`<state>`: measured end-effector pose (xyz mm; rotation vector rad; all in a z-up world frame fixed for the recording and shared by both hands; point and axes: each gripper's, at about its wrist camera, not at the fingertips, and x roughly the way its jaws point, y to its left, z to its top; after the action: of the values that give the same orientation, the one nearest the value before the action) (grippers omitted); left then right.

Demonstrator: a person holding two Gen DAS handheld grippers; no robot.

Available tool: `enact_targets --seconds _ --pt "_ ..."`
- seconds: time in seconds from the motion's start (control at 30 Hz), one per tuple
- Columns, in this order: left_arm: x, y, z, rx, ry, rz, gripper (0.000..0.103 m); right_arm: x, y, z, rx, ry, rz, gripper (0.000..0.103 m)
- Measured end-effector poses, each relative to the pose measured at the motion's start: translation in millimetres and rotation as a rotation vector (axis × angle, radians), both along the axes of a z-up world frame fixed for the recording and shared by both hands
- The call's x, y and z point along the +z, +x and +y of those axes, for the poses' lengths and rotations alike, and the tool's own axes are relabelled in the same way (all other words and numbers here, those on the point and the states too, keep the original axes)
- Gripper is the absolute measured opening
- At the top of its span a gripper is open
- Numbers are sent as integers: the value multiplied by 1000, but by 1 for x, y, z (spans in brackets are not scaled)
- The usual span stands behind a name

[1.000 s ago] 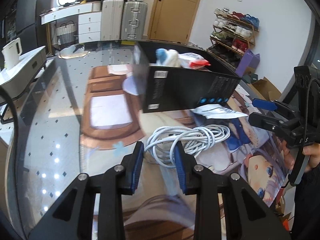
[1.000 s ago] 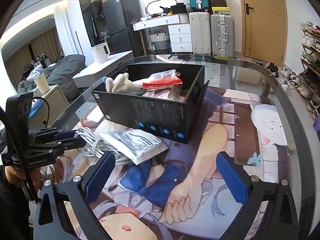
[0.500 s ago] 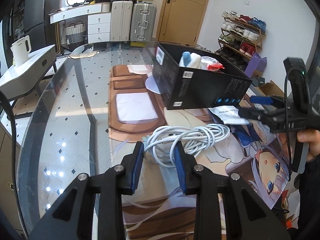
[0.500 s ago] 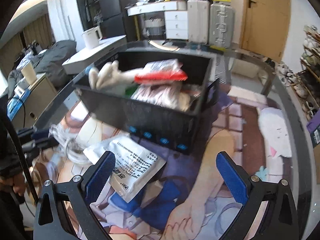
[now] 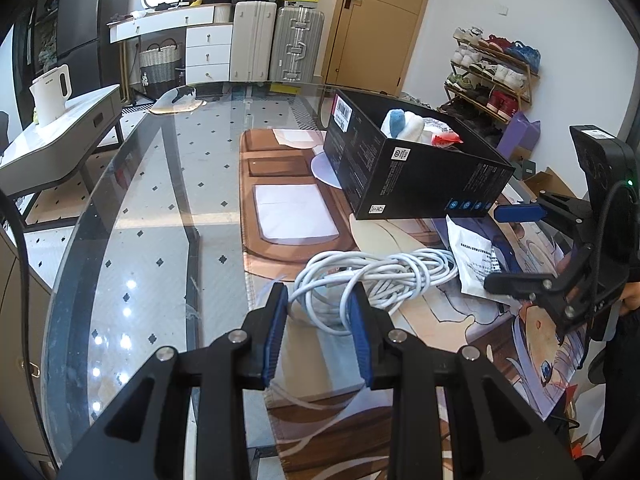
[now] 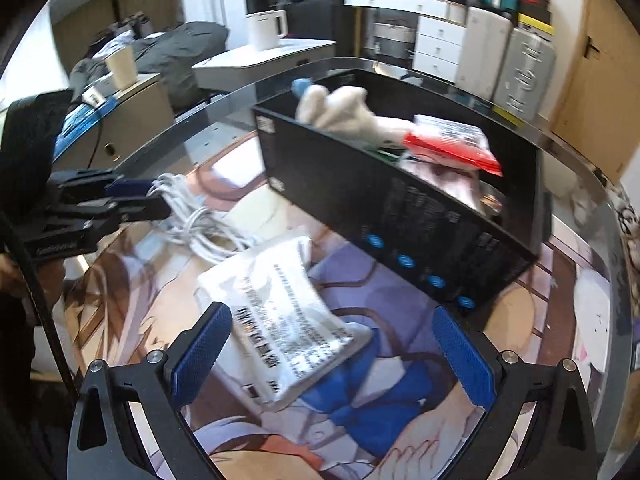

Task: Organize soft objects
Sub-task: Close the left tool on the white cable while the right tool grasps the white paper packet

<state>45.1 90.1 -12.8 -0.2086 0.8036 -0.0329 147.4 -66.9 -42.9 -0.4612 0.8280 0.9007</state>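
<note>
A coil of white cable [image 5: 384, 276] lies on the printed mat, and my left gripper [image 5: 316, 320] is shut on its near loop. In the right wrist view the left gripper [image 6: 154, 198] bites the end of the cable [image 6: 200, 220]. A white printed soft pouch [image 6: 280, 316] lies beside the cable, in front of the black box [image 6: 400, 208]. My right gripper [image 6: 332, 356] hangs open just above the pouch, which shows between its jaws, untouched. The box [image 5: 408, 176] holds a white plush toy [image 6: 340, 112] and a red-edged packet [image 6: 452, 144].
The printed mat [image 5: 288, 248] covers part of a round glass table [image 5: 160, 200], whose edge curves along the left. A white side table with a kettle [image 5: 50, 94] stands beyond it. Suitcases and a shoe rack [image 5: 492, 72] line the far walls.
My right gripper has rolled and dropped closer over the white pouch. My left gripper has drawn the cable slightly away from the box.
</note>
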Motion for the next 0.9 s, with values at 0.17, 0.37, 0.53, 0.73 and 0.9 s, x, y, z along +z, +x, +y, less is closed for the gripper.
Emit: enact_targets --seconds 0.17,0.37,0.53,0.73,0.9 --pt "0 0 0 2 0 -1 29 -8 -4 12 55 -27 -3 101" --pt "0 0 0 0 -2 1 29 -14 -6 17 63 -13 15 70" --pt "2 -3 -5 -21 -4 11 29 -13 -8 6 28 8 12 55" --pt "1 -7 -16 -60 3 18 61 -11 -11 -19 -44 62 26 49" --pt "8 -5 -25 -110 16 -5 65 -5 -17 -42 -93 117 29 49"
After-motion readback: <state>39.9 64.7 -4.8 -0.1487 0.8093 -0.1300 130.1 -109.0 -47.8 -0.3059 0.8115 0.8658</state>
